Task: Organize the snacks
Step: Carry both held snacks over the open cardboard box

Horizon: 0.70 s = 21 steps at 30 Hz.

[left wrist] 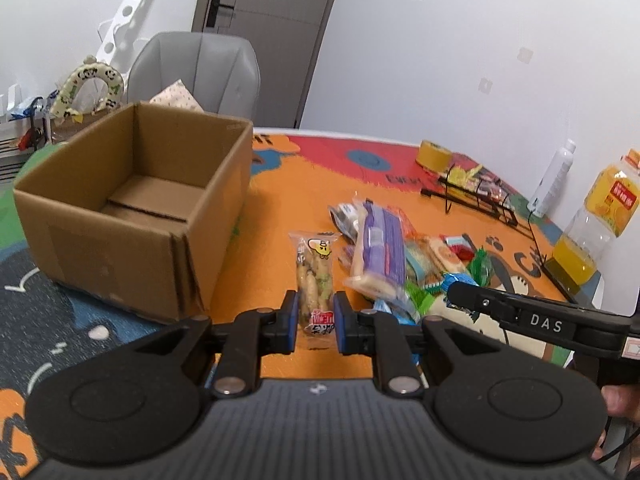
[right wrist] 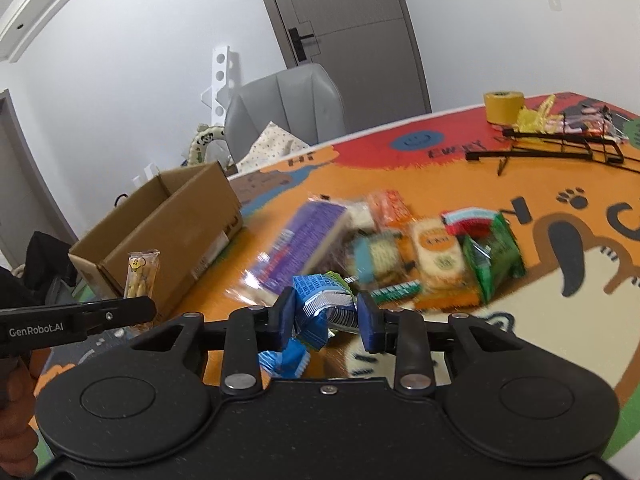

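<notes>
Two claws pinch crinkly packets: clear biscuit packet (left wrist: 316,280), blue foil wrapper (right wrist: 320,312).

Surface (left wrist: 280,184): orange, red, cartoon-printed. Box (left wrist: 120,216): plain brown cardboard. Large packet (left wrist: 380,248): purple. Small packet (right wrist: 316,304): blue and silver. Tape roll (left wrist: 434,156): yellow. Chair (left wrist: 200,72): grey. Rack (left wrist: 480,196): black wire.

Your left wrist camera looks forward and down along its jaws, close over the surface (left wrist: 280,184). Your right one does likewise from the right. Both share the cardboard box (left wrist: 132,208), snack pile (right wrist: 400,248) and grey chair (left wrist: 200,72).
</notes>
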Each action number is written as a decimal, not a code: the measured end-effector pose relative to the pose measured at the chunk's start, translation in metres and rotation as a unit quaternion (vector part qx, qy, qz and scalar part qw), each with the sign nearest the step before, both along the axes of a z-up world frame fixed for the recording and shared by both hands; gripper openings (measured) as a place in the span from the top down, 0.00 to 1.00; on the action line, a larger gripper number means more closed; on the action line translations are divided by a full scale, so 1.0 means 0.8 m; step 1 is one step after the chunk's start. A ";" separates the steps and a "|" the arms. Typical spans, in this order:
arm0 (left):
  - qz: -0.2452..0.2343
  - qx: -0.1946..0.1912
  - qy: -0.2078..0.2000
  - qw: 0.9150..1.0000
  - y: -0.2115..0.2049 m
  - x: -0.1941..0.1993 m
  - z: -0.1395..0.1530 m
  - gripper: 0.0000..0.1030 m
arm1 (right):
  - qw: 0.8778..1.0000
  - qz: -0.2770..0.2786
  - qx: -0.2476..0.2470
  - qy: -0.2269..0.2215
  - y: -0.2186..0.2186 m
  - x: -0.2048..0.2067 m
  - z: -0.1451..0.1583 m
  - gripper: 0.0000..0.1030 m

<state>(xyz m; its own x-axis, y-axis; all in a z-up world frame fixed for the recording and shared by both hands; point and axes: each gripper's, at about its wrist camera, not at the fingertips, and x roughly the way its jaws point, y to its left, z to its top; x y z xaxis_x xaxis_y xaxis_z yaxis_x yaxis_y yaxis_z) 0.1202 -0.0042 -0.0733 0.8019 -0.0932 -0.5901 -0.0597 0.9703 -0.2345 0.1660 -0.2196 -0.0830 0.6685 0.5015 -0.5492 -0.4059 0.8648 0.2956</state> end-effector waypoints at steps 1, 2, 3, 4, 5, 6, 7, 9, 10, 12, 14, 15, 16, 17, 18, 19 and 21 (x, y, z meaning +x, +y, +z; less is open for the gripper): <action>0.000 0.000 -0.004 1.000 0.002 0.000 0.003 0.83 | 1.000 0.000 0.000 -0.002 0.004 0.001 0.003 0.70; 0.001 0.000 -0.007 1.000 0.004 -0.001 0.005 0.83 | 1.000 0.000 0.000 -0.003 0.008 0.001 0.006 0.70; 0.002 -0.001 -0.010 1.000 0.007 -0.002 0.008 0.83 | 1.000 0.002 0.001 -0.005 0.012 0.002 0.009 0.70; 0.003 -0.002 -0.014 1.000 0.010 -0.003 0.011 0.83 | 1.000 0.003 0.001 -0.007 0.016 0.002 0.012 0.70; 0.005 -0.001 -0.017 1.000 0.013 -0.004 0.014 0.83 | 1.000 0.005 0.001 -0.010 0.021 0.002 0.016 0.70; 0.008 -0.001 -0.021 1.000 0.016 -0.005 0.017 0.83 | 1.000 0.008 0.000 -0.013 0.026 0.002 0.019 0.70; 0.009 -0.001 -0.024 1.000 0.019 -0.006 0.020 0.83 | 1.000 0.011 -0.001 -0.017 0.032 0.002 0.022 0.70; 0.012 0.003 -0.032 0.999 0.026 -0.007 0.028 0.83 | 1.000 0.016 -0.001 -0.021 0.042 0.003 0.028 0.70; 0.016 0.007 -0.034 0.999 0.030 -0.007 0.031 0.83 | 1.000 0.018 -0.001 -0.022 0.048 0.004 0.031 0.70; 0.024 0.008 -0.036 0.999 0.038 -0.009 0.036 0.83 | 0.999 0.024 -0.003 -0.028 0.059 0.003 0.037 0.70; 0.030 0.010 -0.038 0.999 0.045 -0.010 0.040 0.83 | 0.999 0.031 -0.004 -0.033 0.071 0.003 0.044 0.70; 0.033 0.012 -0.040 0.999 0.049 -0.011 0.043 0.83 | 0.999 0.034 -0.004 -0.035 0.076 0.003 0.047 0.70; 0.036 0.014 -0.041 0.998 0.052 -0.012 0.045 0.83 | 0.999 0.037 -0.004 -0.037 0.081 0.003 0.050 0.70; 0.039 0.015 -0.043 0.998 0.055 -0.013 0.047 0.83 | 0.998 0.041 -0.004 -0.039 0.087 0.003 0.053 0.70; 0.042 0.017 -0.045 0.998 0.058 -0.013 0.049 0.83 | 0.998 0.045 -0.005 -0.042 0.093 0.004 0.055 0.70; 0.045 0.018 -0.046 0.998 0.062 -0.014 0.051 0.83 | 0.998 0.048 -0.005 -0.043 0.098 0.005 0.057 0.70; 0.049 0.018 -0.047 0.998 0.069 -0.013 0.054 0.83 | 0.998 0.055 -0.005 -0.043 0.107 0.007 0.060 0.70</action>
<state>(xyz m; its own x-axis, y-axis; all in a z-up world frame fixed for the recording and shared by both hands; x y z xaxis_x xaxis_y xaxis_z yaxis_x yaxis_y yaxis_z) 0.1097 0.0514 -0.0302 0.8578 0.0086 -0.5139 -0.1344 0.9688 -0.2081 0.1717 -0.1338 -0.0354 0.6556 0.5681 -0.4975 -0.5213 0.8171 0.2461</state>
